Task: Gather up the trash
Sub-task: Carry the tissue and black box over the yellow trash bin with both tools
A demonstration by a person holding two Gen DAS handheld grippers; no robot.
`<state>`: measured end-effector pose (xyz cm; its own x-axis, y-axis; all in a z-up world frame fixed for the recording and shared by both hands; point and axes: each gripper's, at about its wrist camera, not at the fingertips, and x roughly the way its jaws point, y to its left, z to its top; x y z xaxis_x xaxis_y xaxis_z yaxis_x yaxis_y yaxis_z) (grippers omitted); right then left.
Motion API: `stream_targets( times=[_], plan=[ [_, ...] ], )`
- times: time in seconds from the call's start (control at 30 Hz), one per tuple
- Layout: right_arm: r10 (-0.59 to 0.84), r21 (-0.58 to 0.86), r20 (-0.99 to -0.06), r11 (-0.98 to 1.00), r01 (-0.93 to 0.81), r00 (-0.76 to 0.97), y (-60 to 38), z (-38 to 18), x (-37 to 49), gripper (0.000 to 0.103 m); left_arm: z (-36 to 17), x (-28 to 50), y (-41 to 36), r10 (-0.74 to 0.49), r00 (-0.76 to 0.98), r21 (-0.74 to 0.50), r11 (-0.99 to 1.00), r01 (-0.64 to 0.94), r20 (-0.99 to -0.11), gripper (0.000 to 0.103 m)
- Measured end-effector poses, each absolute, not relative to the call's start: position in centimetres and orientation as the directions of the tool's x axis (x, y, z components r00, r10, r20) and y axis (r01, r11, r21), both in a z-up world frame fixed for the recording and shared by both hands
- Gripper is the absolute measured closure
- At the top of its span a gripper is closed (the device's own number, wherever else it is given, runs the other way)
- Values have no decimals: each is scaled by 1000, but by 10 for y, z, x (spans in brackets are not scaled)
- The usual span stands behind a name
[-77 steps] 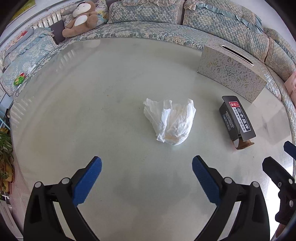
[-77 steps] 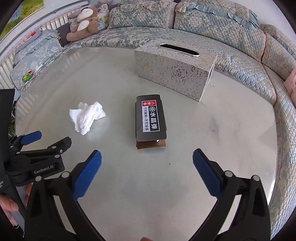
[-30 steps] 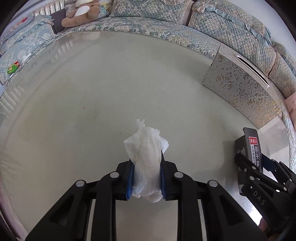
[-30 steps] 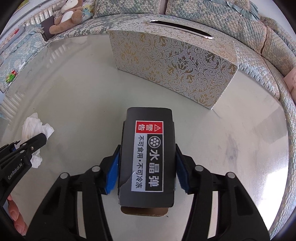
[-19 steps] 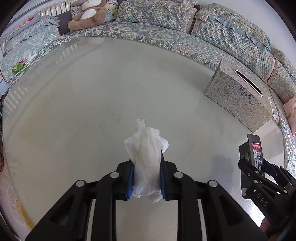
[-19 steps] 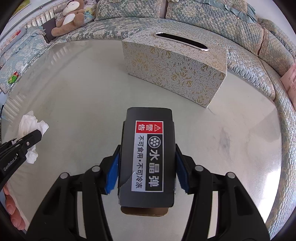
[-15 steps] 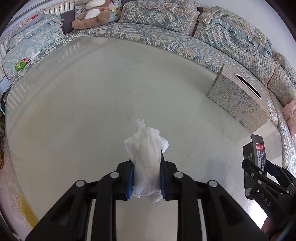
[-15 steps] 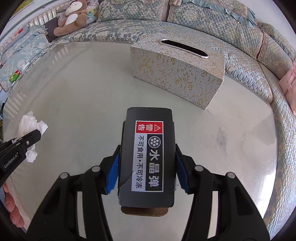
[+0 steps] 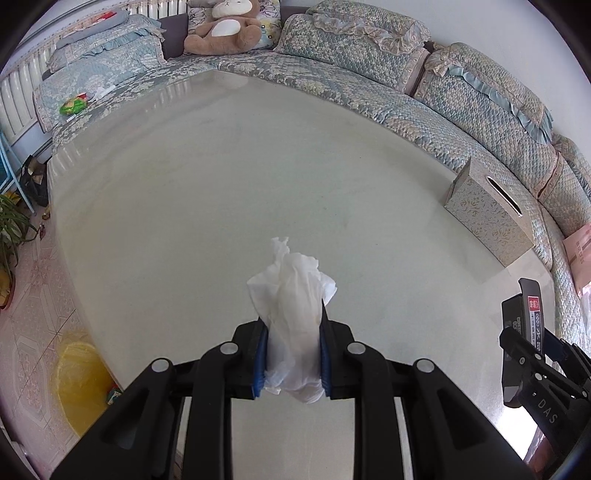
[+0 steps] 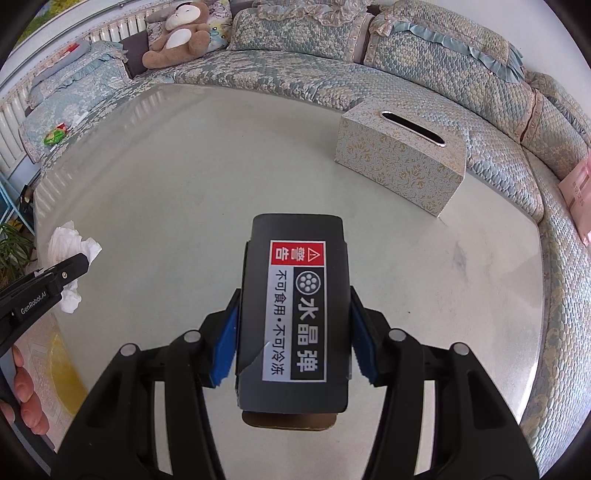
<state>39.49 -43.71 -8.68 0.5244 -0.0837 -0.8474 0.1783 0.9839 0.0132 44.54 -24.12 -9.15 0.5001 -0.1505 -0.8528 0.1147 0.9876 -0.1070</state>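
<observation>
the crumpled white tissue (image 9: 293, 325) is pinched between the blue pads of the left tool (image 9: 291, 360), raised above the bench (image 9: 221, 184). the black carton (image 10: 297, 317), with a red warning label and white printed panel, is clamped in the right tool (image 10: 295, 334), also off the bench. a patterned tissue box (image 10: 400, 162) stands on the bench near the curved sofa (image 10: 424, 66). a teddy bear (image 9: 221, 31) sits on the sofa. the left view alone shows a yellow bin (image 9: 79, 384) on the floor beside the bench.
</observation>
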Motion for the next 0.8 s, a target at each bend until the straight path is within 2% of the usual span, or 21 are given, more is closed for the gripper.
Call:
stream_targets(
  times=[0.8],
  plan=[
    [124, 50, -831, 988, -149, 542, -198, -81, 344, 50, -92, 328, 5, -39, 545, -119, 987, -111, -837, 81]
  ],
)
